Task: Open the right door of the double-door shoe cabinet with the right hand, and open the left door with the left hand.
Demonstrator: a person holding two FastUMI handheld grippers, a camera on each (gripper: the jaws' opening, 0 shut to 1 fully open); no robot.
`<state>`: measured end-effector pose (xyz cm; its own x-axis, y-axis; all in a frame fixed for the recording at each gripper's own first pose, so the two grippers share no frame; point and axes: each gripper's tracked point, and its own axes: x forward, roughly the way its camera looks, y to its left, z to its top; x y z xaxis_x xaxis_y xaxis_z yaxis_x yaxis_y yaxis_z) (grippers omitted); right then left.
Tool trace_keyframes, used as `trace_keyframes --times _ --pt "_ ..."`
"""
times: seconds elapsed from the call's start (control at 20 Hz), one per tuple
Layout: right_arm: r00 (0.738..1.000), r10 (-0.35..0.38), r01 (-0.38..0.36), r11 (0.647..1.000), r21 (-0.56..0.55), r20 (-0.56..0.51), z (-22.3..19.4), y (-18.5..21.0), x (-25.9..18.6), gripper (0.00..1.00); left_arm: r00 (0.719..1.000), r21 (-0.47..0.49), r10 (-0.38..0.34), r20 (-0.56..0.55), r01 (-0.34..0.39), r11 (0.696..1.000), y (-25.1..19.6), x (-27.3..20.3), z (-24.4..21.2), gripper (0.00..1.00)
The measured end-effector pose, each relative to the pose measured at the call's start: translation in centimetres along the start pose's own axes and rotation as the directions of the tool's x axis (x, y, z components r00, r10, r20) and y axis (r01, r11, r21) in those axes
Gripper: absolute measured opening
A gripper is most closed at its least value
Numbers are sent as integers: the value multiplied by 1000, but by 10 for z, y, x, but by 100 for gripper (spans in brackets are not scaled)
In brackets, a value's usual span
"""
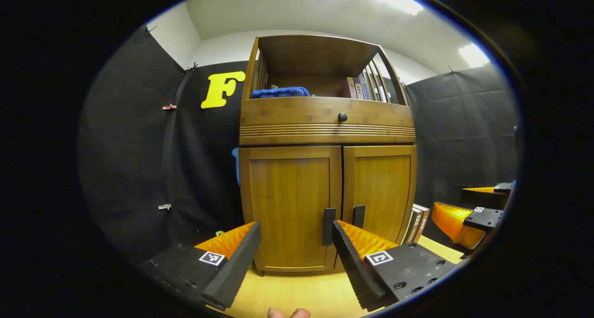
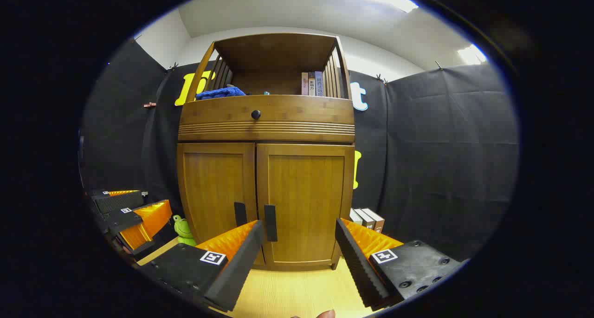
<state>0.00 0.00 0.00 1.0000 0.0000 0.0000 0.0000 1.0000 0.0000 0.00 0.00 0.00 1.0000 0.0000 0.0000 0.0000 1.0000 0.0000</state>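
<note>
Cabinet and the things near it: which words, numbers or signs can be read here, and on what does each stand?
Cabinet: no text on its doors or drawer.
Shelf books: printed spines, too small to read.
Floor books beside it: spine print too blurred to read.
Square markers on the left gripper and the right gripper: coded patterns, no words.

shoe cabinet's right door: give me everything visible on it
The right door of the wooden double-door shoe cabinet is a warm brown framed panel, looking like bamboo or wood. It is shut, upright and flush beside the left door. A dark vertical bar handle sits low on its inner edge. The right gripper, open, hangs before it without touching.
</note>
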Motion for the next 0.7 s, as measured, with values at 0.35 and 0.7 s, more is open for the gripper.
trace_keyframes --times 0.35,0.7 --pt "1000 6 -6 1000 -11 -4 -2 2 -3 98 1000 7 1 6 -1 1000 2 -2 0 94" --pt "1000 3 -3 1000 -18 -6 -2 0 -1 97 1000 7 -3 9 3 1000 1 1 0 94"
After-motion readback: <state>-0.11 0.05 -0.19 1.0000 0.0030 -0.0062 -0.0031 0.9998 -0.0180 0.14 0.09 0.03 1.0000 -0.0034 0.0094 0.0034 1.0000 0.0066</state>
